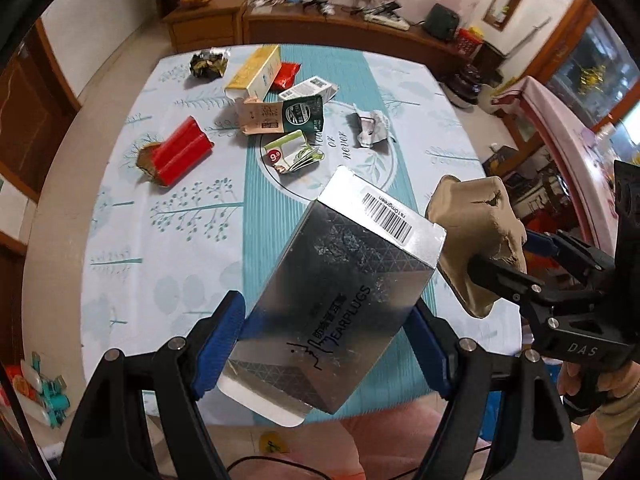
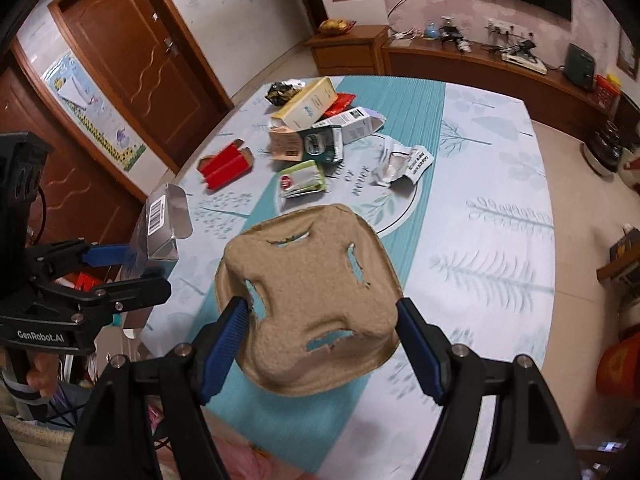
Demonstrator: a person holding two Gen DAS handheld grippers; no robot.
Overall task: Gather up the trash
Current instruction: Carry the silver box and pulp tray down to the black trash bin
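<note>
My left gripper (image 1: 328,332) is shut on a silver earplugs box (image 1: 332,292) and holds it above the near table edge; the box also shows in the right wrist view (image 2: 160,232). My right gripper (image 2: 320,336) is shut on a brown pulp cup tray (image 2: 308,292), also seen in the left wrist view (image 1: 476,240). More trash lies further back on the table: a red box (image 1: 180,152), a yellow-white carton (image 1: 256,72), a green-brown carton (image 1: 280,114), a green packet (image 1: 294,154), a crumpled white wrapper (image 1: 370,128), a dark crumpled wrapper (image 1: 208,64).
The table has a pale blue leaf-print cloth (image 1: 160,220) with a teal runner. A wooden sideboard (image 1: 360,36) stands behind it. A brown door (image 2: 136,60) is at the left. A pink cushion (image 1: 360,440) lies below the near edge.
</note>
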